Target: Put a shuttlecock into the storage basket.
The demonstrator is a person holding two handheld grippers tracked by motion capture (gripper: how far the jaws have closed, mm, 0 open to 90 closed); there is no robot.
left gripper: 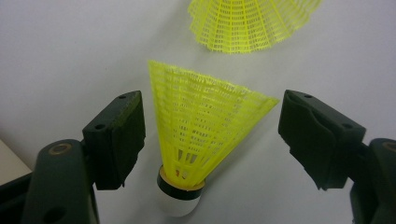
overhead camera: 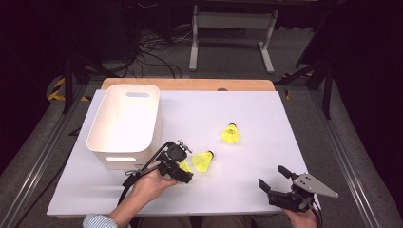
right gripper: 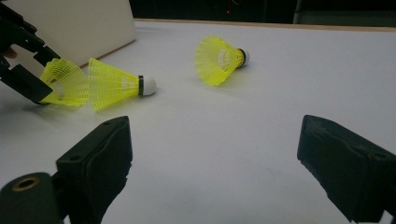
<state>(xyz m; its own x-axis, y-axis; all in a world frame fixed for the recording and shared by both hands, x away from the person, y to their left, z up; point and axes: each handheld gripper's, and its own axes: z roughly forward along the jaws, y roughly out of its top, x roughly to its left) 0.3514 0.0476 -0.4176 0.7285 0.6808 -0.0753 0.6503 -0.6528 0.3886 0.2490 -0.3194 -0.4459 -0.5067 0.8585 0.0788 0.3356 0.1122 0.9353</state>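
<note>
White table [overhead camera: 266, 118] spread wide, white bin [overhead camera: 126, 121] sitting at its left. Left gripper [overhead camera: 183, 172] is down just right of the bin, jaws spread, nearest shuttlecock [left gripper: 201, 126] lying loose between them, pads clear. Right gripper [overhead camera: 275, 179] gapes open and empty at the near right edge

No lettering, label, brand, number or sign can be read on anything here.
</note>
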